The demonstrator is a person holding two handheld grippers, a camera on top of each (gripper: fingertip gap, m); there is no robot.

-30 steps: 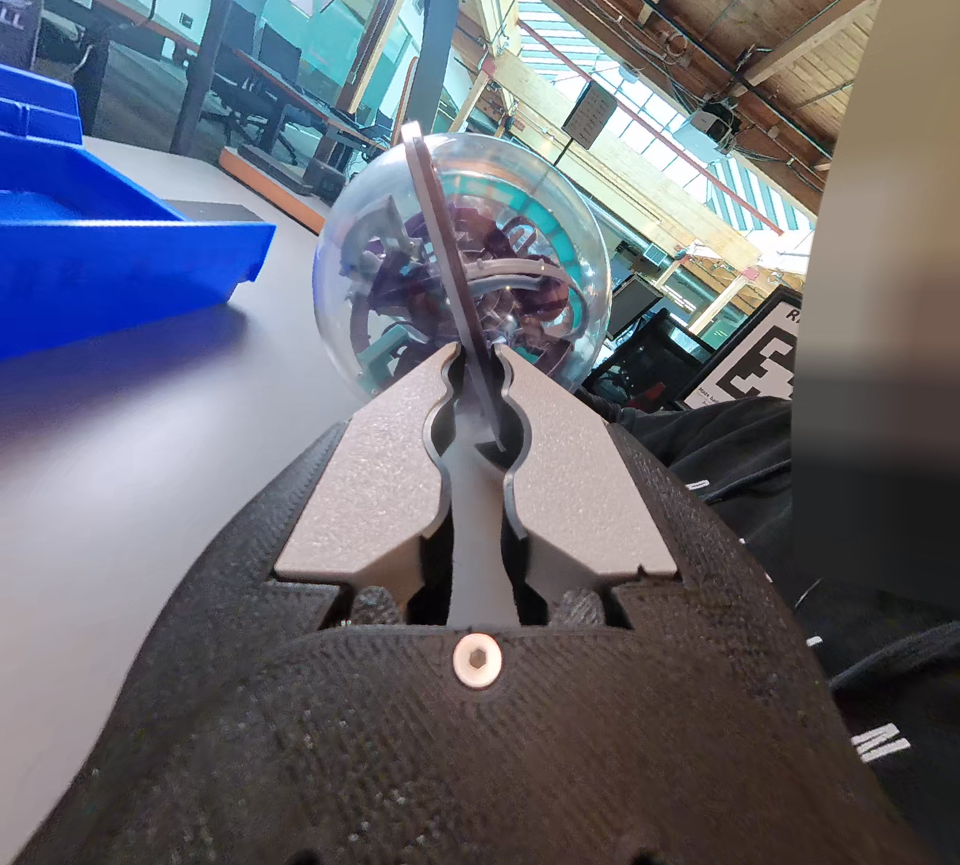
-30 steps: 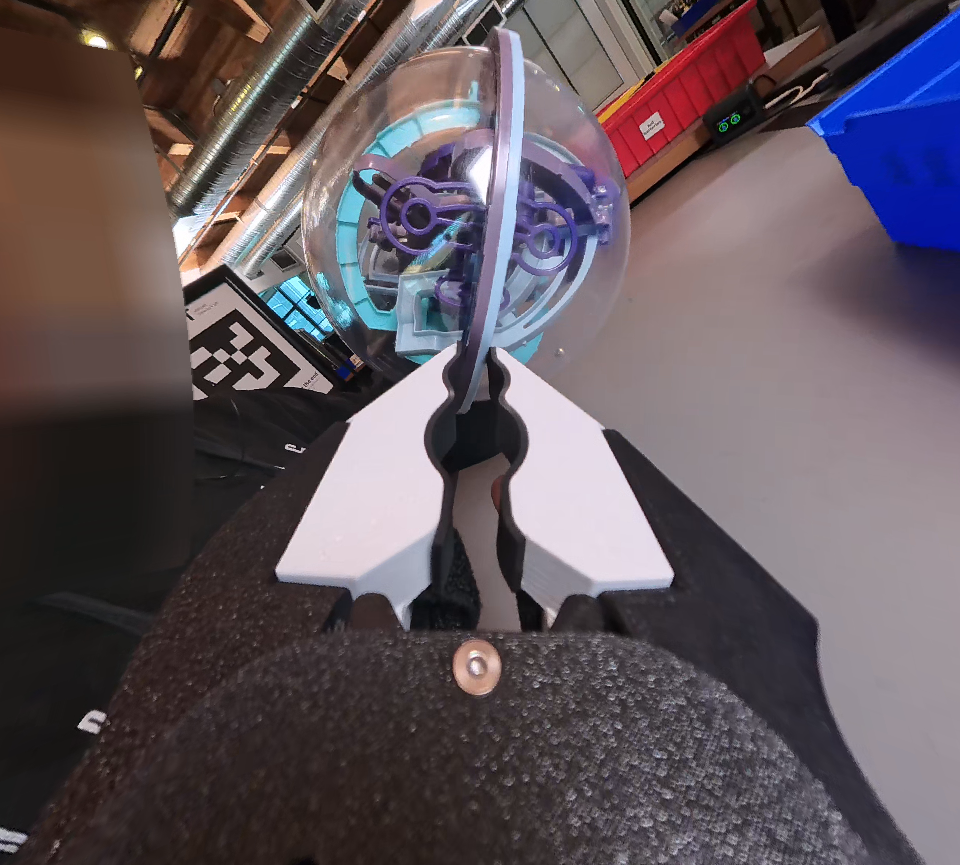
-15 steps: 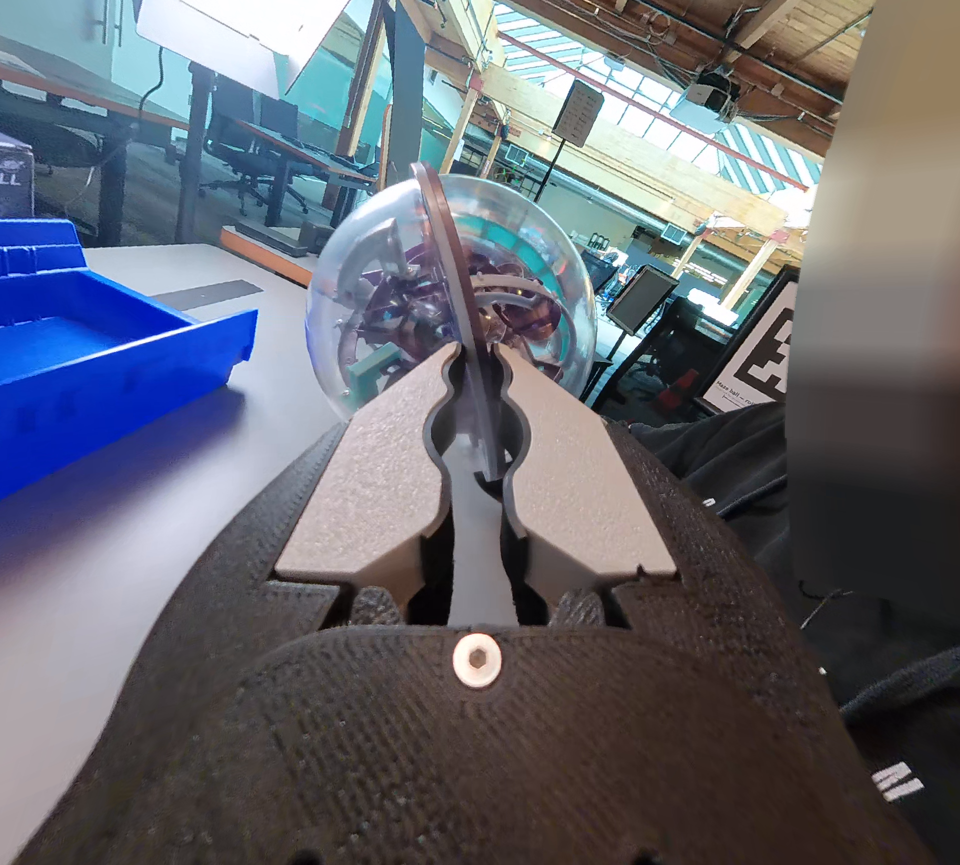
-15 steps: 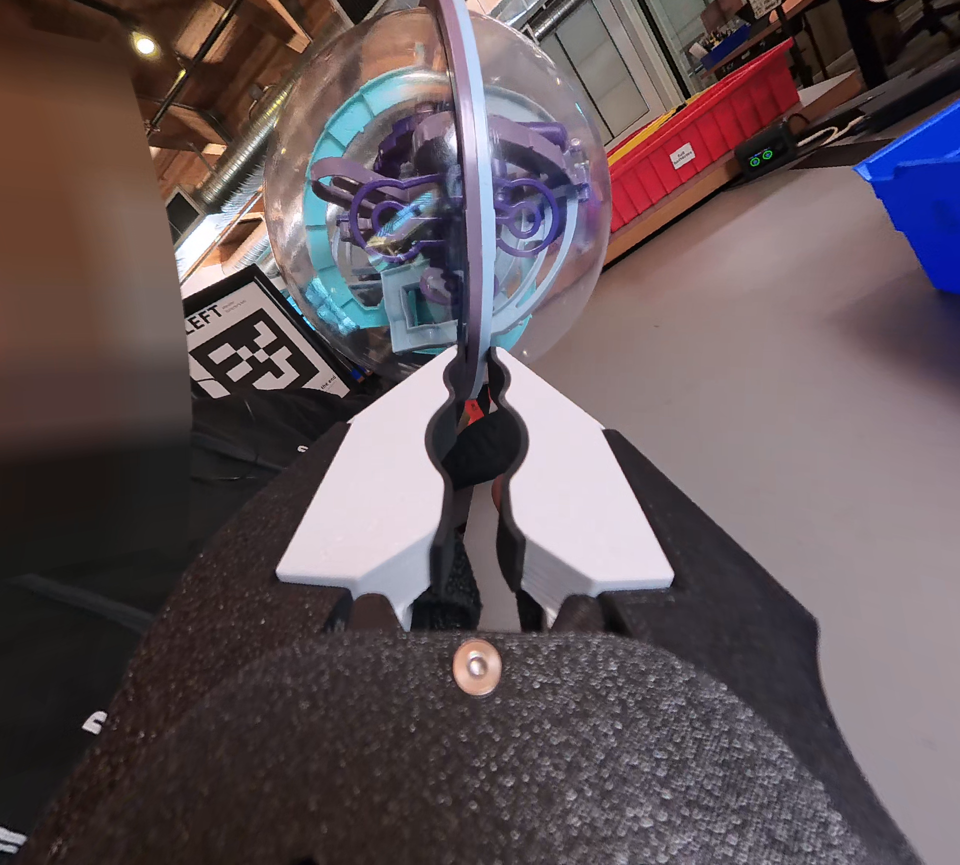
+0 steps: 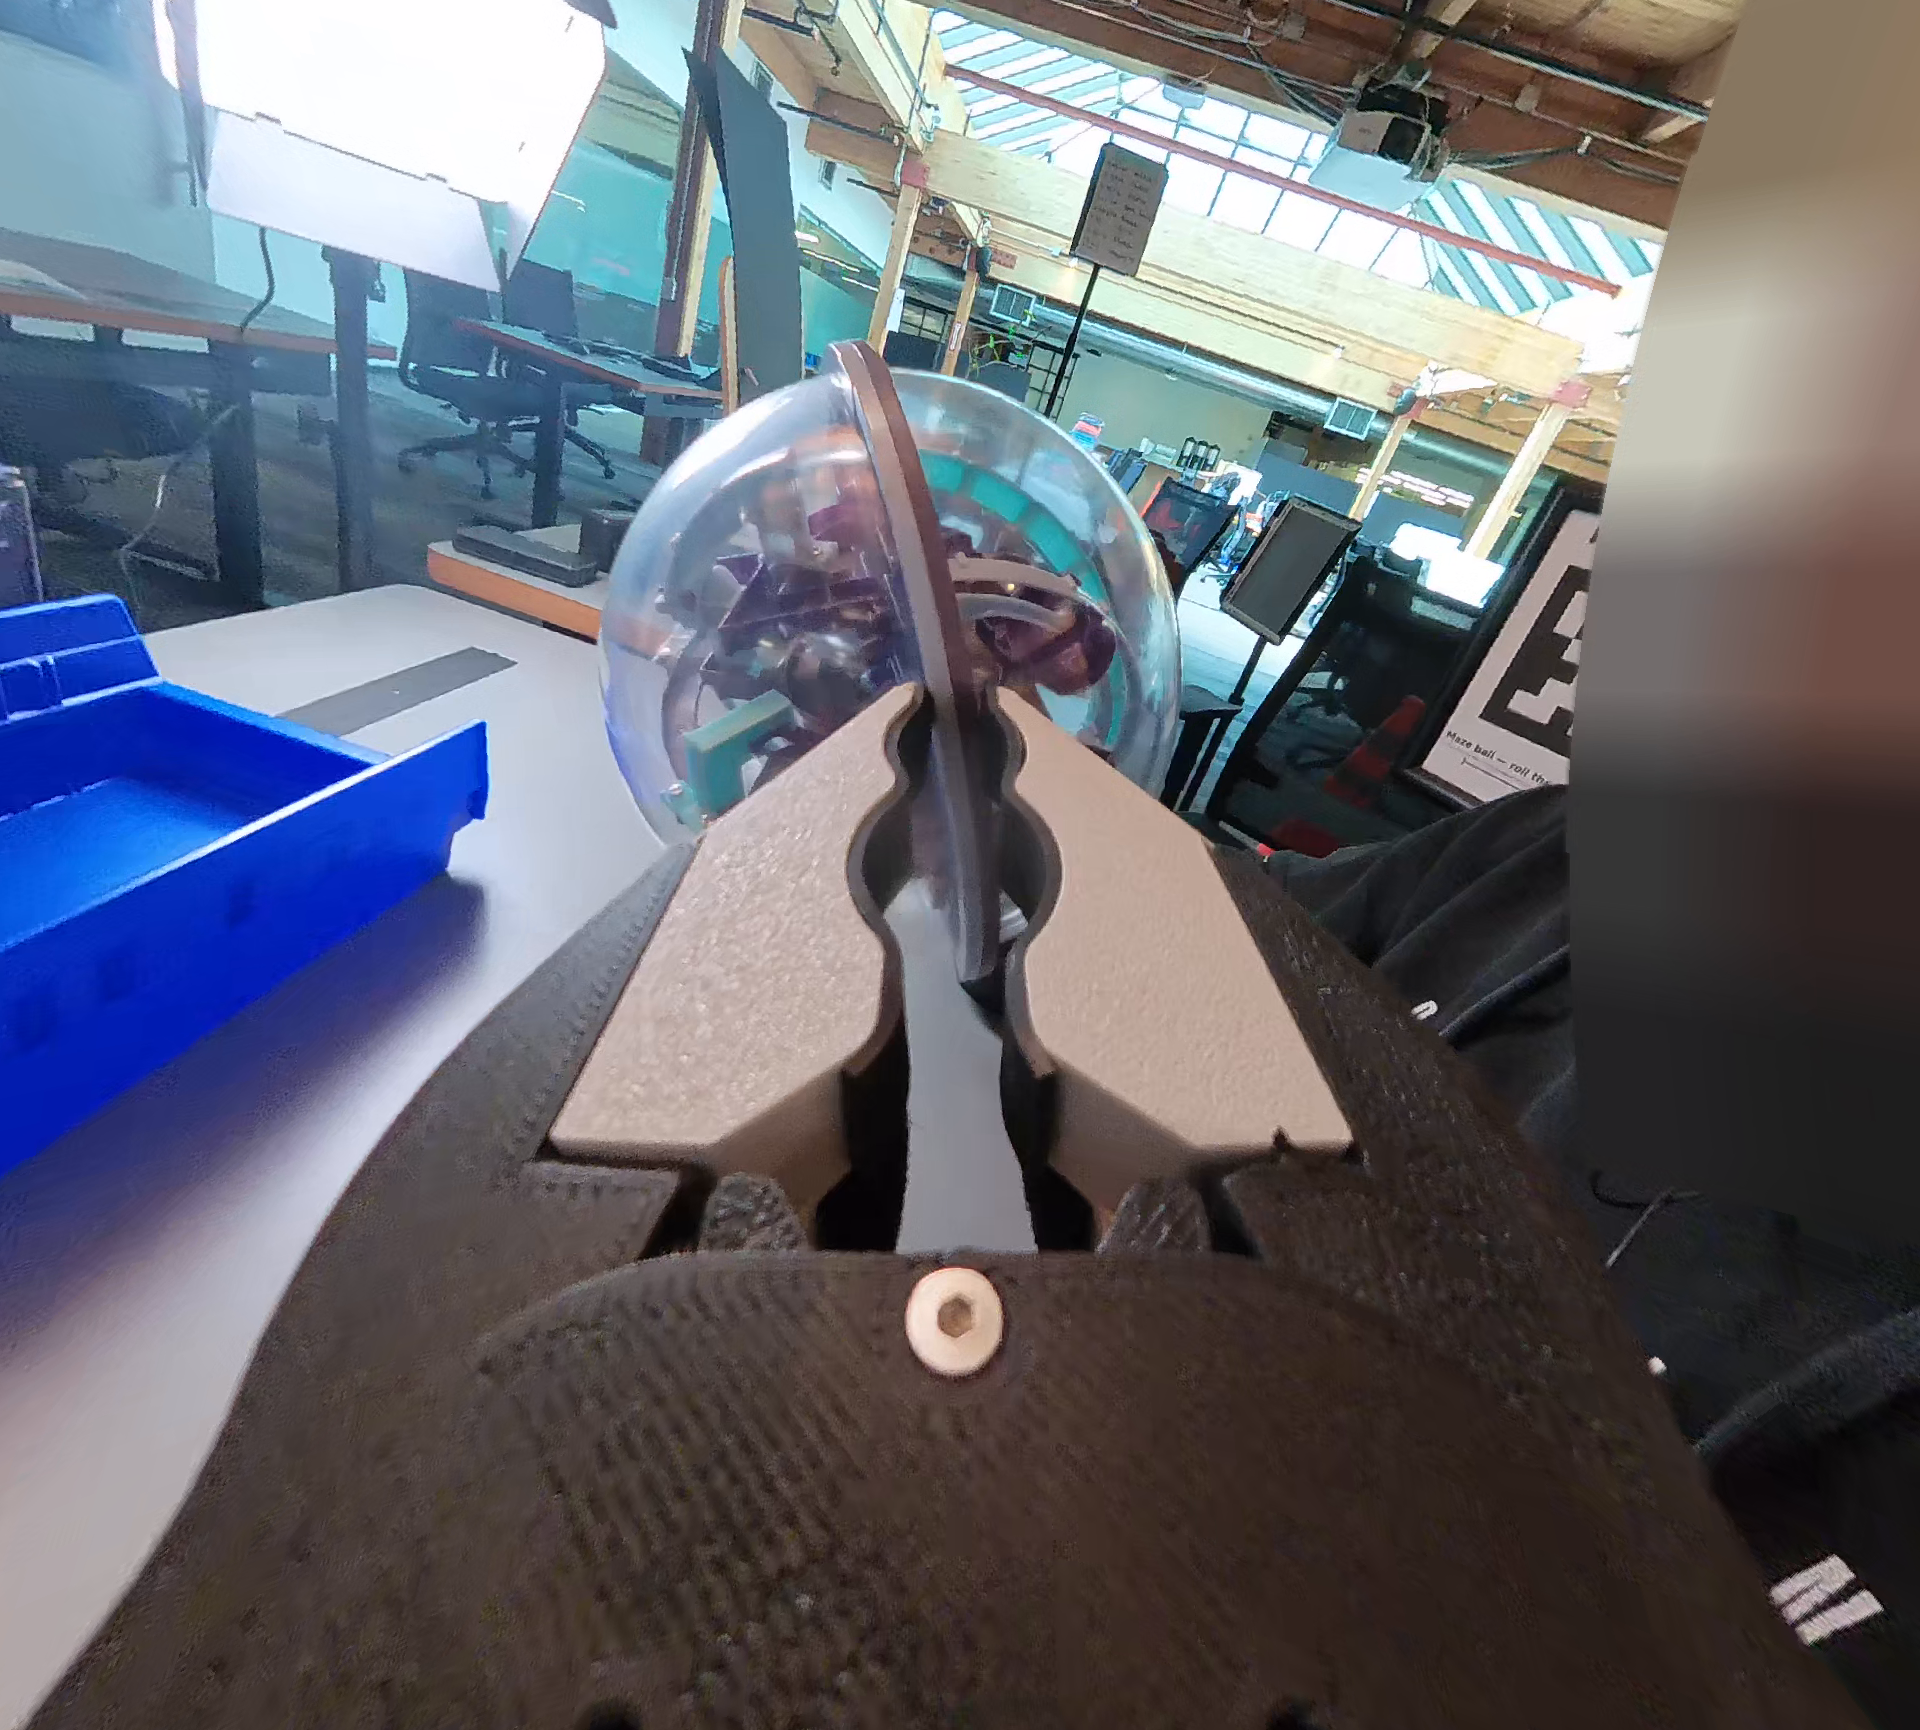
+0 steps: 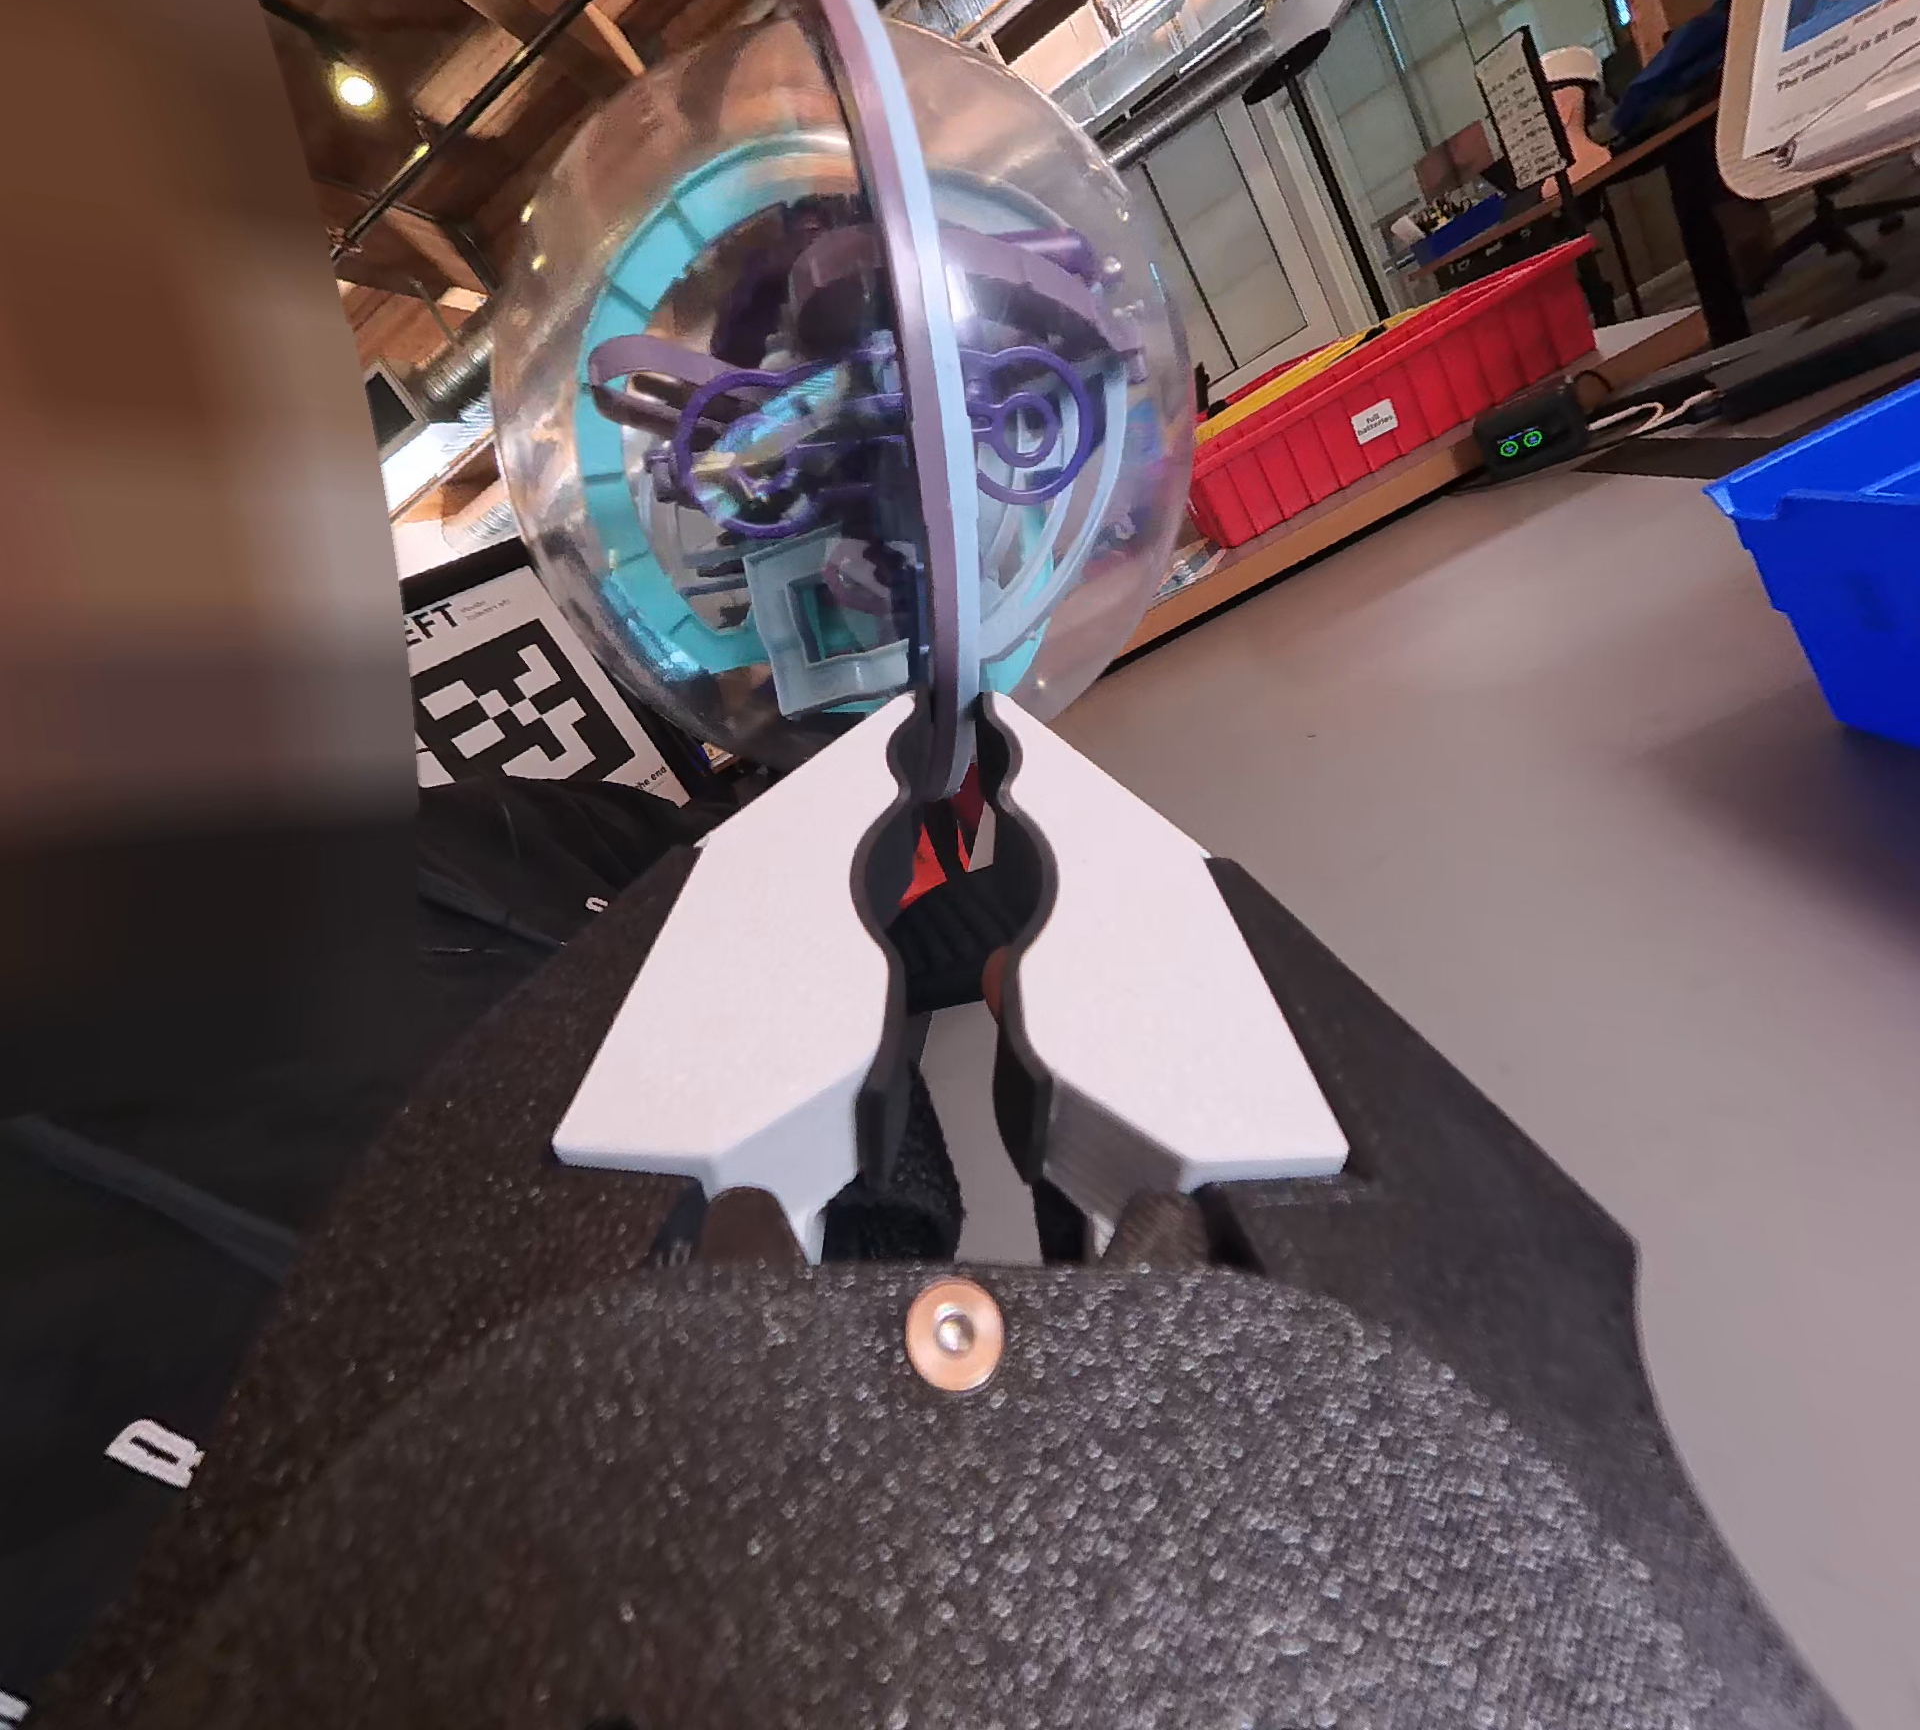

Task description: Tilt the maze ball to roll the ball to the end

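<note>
Pinching the maze ball point(image 5: 831, 600) by its thin equatorial rim, left claw point(image 5: 954, 745) and right claw point(image 6: 943, 724) grip a light, rigid, slick-looking shell, best held there.

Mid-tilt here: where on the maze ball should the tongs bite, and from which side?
On the flat ring around the maze ball, edge-on from opposite sides, as the left tongs and right tongs do now. The clear domes look too smooth and round to pinch.
</note>
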